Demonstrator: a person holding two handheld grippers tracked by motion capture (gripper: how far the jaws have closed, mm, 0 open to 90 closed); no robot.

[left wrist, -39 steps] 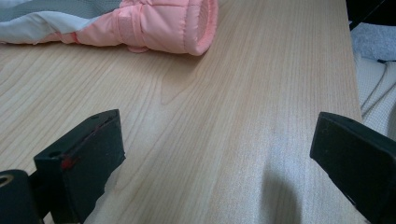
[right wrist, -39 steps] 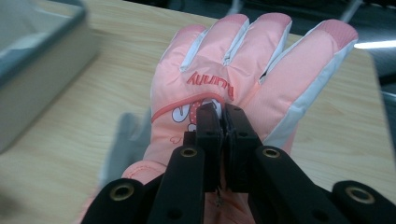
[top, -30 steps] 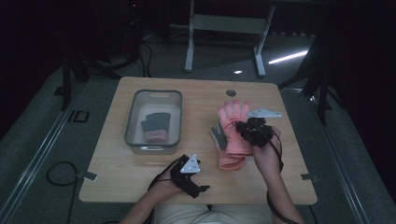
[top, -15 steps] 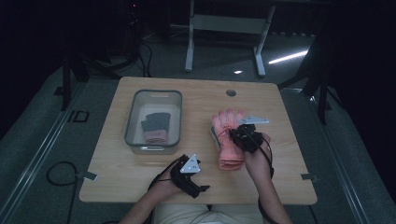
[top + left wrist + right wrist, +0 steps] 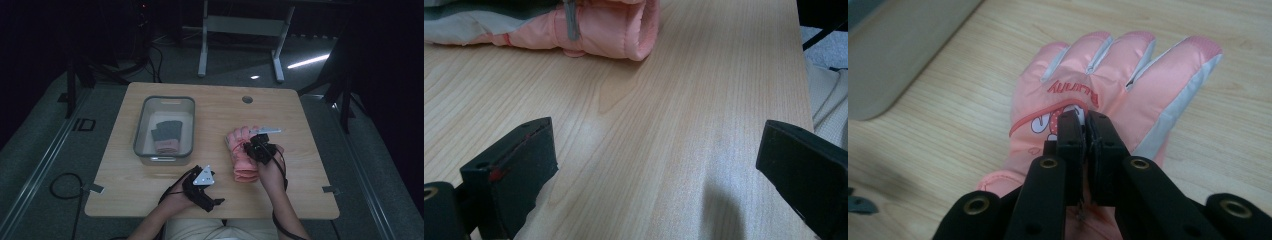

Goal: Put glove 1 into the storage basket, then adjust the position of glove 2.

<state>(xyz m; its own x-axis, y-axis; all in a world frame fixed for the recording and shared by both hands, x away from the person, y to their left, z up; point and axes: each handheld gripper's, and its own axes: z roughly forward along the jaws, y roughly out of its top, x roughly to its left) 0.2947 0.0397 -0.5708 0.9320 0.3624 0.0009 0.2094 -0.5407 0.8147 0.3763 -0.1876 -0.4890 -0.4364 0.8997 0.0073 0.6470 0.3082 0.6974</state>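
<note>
A pink padded glove (image 5: 241, 162) lies on the wooden table (image 5: 150, 185), right of centre, fingers pointing to the far side. My right gripper (image 5: 254, 141) is over its back and shut, pinching the fabric near the printed cartoon, as the right gripper view shows: gripper (image 5: 1084, 120), glove (image 5: 1128, 65). My left gripper (image 5: 212, 200) rests near the table's front edge, open, with bare wood between its jaws. In the left gripper view (image 5: 656, 155) the glove's cuff (image 5: 619, 27) lies ahead, apart from the jaws.
A clear grey bin (image 5: 164, 102) stands left of centre and holds a dark grey glove and a pink one (image 5: 167, 135); its wall (image 5: 898, 55) shows beside the pink glove. A round hole (image 5: 247, 99) sits near the table's far edge. A metal stand is behind the table.
My right gripper has come down and toward the person with the glove, and the glove's raised finger end has sunk to the table. The left gripper has stayed put.
</note>
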